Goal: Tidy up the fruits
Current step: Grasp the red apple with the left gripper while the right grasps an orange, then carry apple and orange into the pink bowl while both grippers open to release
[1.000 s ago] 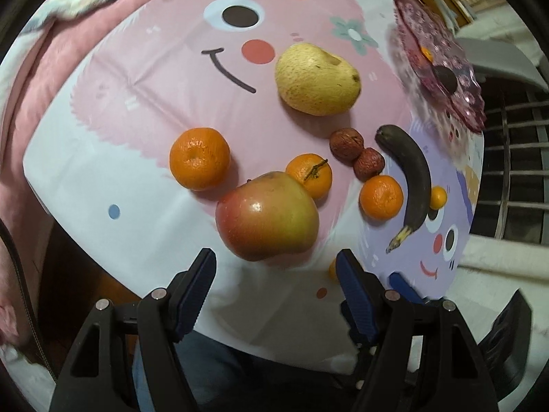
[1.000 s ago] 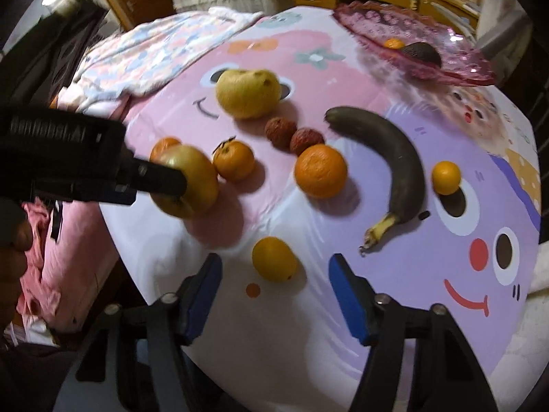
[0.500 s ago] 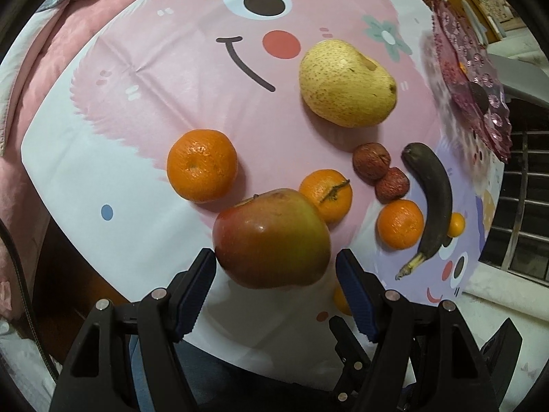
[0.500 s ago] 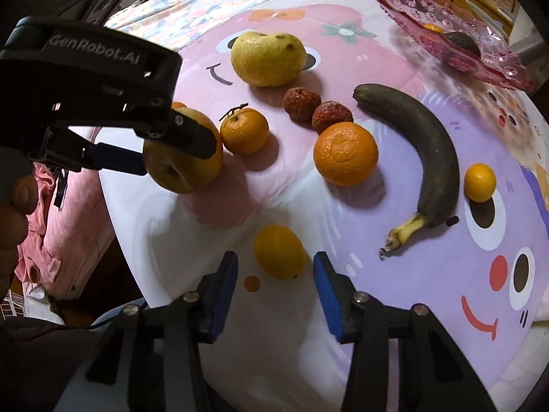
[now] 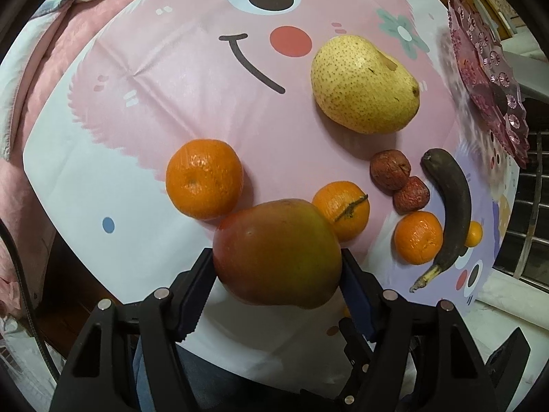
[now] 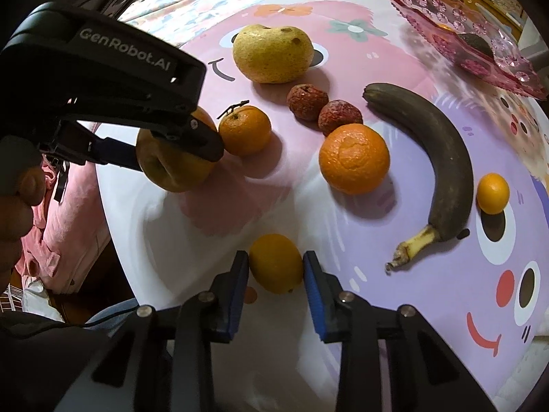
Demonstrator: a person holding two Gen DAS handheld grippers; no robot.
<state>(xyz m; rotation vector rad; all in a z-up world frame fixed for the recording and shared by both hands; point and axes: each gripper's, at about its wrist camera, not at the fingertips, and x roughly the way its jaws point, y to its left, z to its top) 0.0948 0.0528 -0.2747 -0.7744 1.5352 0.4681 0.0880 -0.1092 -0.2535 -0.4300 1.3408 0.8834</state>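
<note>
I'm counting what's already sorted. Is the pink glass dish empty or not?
Not empty. The right wrist view shows the pink dish holding a dark fruit and a small orange one behind it.

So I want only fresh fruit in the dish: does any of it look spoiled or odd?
Yes. The banana is blackened along nearly its whole length, with only the stem end yellow. The two small red fruits beside it look shrivelled, and the pear has brown blemishes.
</note>
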